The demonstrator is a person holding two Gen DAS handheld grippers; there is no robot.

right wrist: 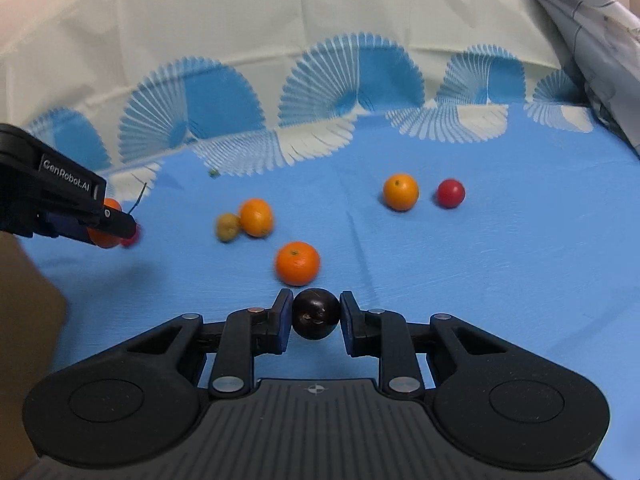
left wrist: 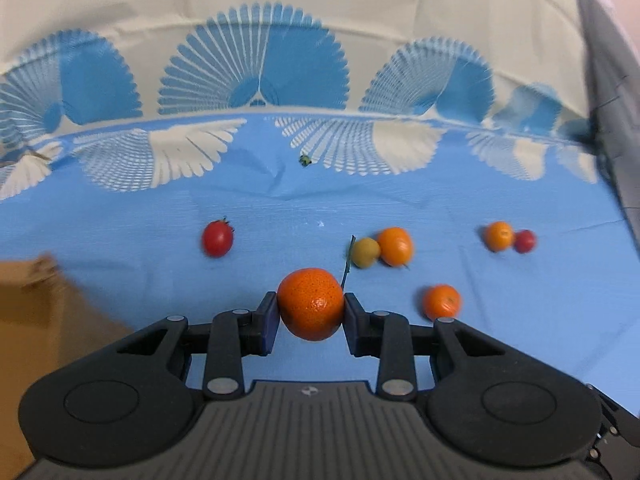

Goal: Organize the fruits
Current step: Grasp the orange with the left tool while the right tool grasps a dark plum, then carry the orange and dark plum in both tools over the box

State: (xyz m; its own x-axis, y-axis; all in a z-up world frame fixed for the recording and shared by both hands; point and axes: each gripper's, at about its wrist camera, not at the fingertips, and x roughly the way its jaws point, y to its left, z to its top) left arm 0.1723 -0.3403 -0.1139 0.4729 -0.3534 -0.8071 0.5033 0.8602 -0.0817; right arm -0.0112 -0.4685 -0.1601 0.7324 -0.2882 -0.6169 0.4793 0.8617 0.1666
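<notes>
My left gripper (left wrist: 311, 310) is shut on an orange mandarin (left wrist: 310, 300) above the blue cloth; it also shows from the side in the right wrist view (right wrist: 110, 226). My right gripper (right wrist: 315, 314) is shut on a dark round plum (right wrist: 315, 313). Loose on the cloth lie a red tomato (left wrist: 217, 237), a green-yellow fruit (left wrist: 366, 252) touching an orange (left wrist: 395, 245), another orange (left wrist: 441, 301), and an orange (left wrist: 499, 235) beside a small red tomato (left wrist: 524, 241).
A brown cardboard box (left wrist: 36, 312) stands at the left, also at the left edge of the right wrist view (right wrist: 24, 320). Grey fabric (left wrist: 608, 100) hangs at the right. A small green stem scrap (left wrist: 305, 159) lies further back on the cloth.
</notes>
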